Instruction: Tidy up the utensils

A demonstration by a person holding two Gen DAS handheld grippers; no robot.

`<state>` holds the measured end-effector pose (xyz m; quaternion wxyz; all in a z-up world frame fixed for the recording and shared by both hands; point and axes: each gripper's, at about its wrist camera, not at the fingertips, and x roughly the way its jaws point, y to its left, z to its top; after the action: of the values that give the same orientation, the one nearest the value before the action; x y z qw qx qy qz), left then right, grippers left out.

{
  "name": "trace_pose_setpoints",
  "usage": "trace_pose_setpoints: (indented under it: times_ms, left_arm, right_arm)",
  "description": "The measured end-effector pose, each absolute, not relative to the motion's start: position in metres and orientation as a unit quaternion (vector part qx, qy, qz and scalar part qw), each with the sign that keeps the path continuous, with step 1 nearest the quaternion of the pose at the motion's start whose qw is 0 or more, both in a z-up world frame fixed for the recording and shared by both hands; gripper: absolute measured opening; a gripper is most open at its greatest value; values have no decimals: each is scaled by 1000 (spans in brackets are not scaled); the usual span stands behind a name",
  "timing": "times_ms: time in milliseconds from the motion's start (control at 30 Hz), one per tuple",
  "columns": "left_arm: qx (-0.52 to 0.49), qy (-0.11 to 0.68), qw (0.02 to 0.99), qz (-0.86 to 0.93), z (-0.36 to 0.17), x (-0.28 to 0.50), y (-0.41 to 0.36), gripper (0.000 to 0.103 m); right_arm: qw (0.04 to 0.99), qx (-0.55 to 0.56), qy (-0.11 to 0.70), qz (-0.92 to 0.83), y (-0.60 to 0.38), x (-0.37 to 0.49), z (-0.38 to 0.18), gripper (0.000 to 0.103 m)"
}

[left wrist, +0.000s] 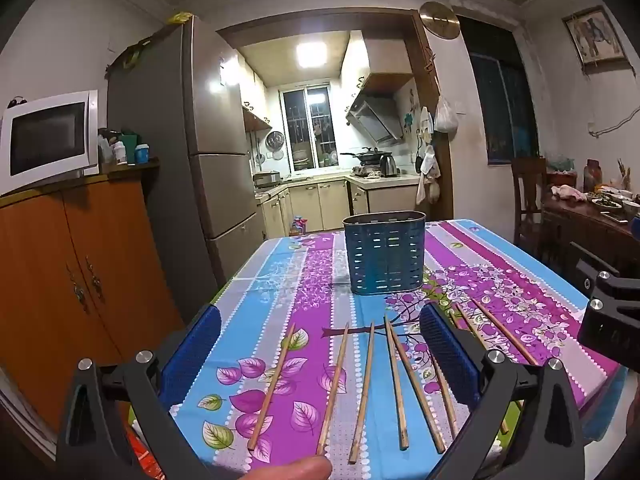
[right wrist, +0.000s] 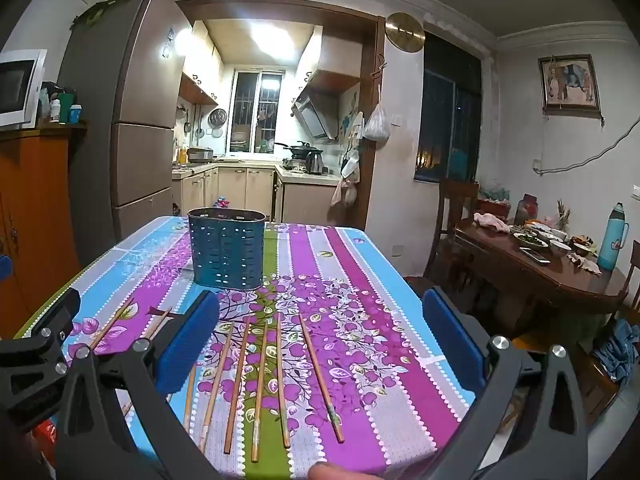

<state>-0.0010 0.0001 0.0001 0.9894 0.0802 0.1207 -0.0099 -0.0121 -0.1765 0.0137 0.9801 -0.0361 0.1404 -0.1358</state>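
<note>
Several wooden chopsticks (left wrist: pixel 364 392) lie side by side on the flowered tablecloth (left wrist: pixel 280 280) near the front edge; they also show in the right wrist view (right wrist: pixel 260 388). A blue perforated utensil holder (left wrist: pixel 384 254) stands upright and empty farther back; it also shows in the right wrist view (right wrist: pixel 227 249). My left gripper (left wrist: pixel 320 356) is open above the chopsticks, holding nothing. My right gripper (right wrist: pixel 320 340) is open above the right-hand chopsticks, holding nothing; its body shows at the left wrist view's right edge (left wrist: pixel 612 316).
An orange cabinet (left wrist: pixel 60 280) with a microwave (left wrist: pixel 48 140) stands left of the table. A fridge (left wrist: pixel 200 140) is behind it. A dark dining table (right wrist: pixel 540 268) with dishes and chairs stands to the right. The kitchen lies beyond.
</note>
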Motion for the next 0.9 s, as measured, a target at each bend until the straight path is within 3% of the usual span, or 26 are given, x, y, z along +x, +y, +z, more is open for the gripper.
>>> trace_pose_setpoints:
  times_ms: [900]
  left_arm:
    - [89,155,984,-3,-8,6,-4,99]
  right_arm:
    - [979,-33,149,-134,-177,-12,8,98]
